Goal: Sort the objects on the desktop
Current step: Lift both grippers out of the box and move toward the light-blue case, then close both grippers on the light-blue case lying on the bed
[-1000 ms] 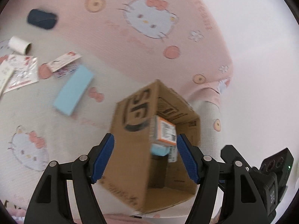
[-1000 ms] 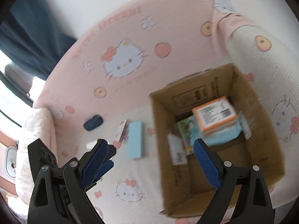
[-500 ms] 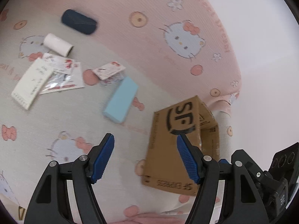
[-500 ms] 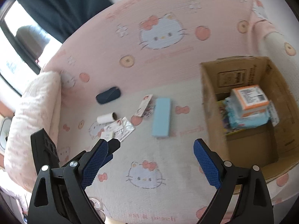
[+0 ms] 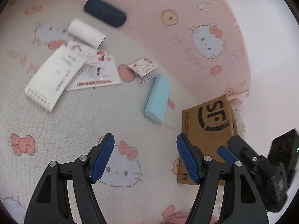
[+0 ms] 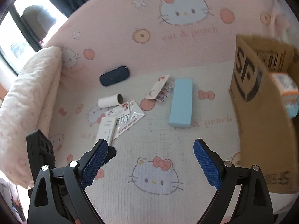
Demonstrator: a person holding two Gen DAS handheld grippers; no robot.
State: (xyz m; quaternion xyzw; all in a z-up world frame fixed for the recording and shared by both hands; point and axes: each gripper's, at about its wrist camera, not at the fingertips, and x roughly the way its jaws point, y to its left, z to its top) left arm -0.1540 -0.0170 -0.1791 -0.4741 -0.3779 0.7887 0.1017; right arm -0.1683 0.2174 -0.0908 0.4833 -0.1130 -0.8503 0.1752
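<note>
Both the left gripper (image 5: 144,156) and the right gripper (image 6: 150,165) hang empty, jaws apart, over the bed (image 6: 158,140). The cardboard box (image 6: 261,112) at the bed's right edge already holds a few packages. Left to sort — a blue box (image 6: 181,102), dark case (image 6: 113,76), paper roll (image 6: 110,100), notepad (image 5: 54,78) and leaflets (image 5: 97,74), mid-bed.
</note>
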